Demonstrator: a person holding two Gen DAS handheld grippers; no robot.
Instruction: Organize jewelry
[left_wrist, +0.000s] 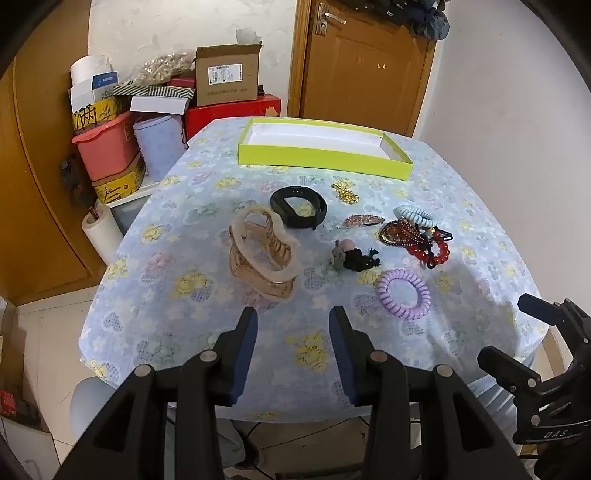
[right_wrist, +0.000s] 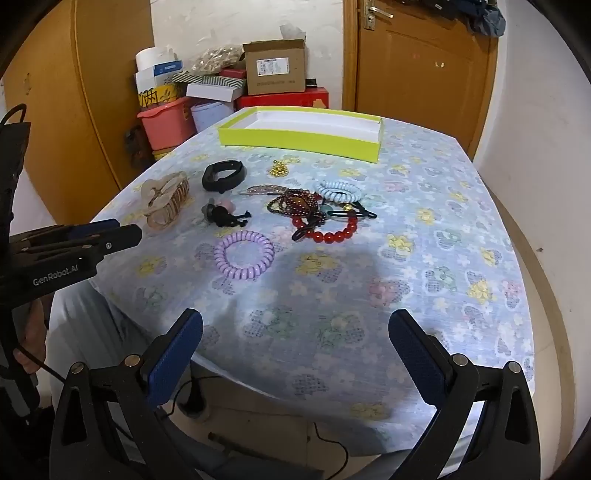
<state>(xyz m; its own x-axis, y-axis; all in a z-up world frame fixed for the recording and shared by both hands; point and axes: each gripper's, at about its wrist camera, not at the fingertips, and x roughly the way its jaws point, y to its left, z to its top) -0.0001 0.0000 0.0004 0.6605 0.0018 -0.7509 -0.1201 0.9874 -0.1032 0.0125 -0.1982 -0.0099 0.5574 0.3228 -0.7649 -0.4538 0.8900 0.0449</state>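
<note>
A shallow lime-green tray (left_wrist: 321, 159) (right_wrist: 295, 142) with a white inside stands at the far side of the table. In front of it lie a beige hair claw (left_wrist: 263, 254) (right_wrist: 165, 203), a black wristband (left_wrist: 298, 211) (right_wrist: 223, 176), a gold bead cluster (left_wrist: 345, 191), a purple spiral hair tie (left_wrist: 402, 293) (right_wrist: 243, 254), a red bead bracelet (right_wrist: 327, 230) and a pale blue spiral tie (right_wrist: 338, 191). My left gripper (left_wrist: 293, 326) hovers open over the near table edge, short of the claw. My right gripper (right_wrist: 295, 328) stands wide open near the front edge, nothing between its fingers.
A flowered cloth (right_wrist: 424, 236) covers the table. Boxes, a pink bin (left_wrist: 105, 151) and a cardboard box (left_wrist: 227, 75) are stacked at the back left. A wooden door (left_wrist: 365, 62) stands behind. The left gripper (right_wrist: 74, 245) shows at the right view's left edge.
</note>
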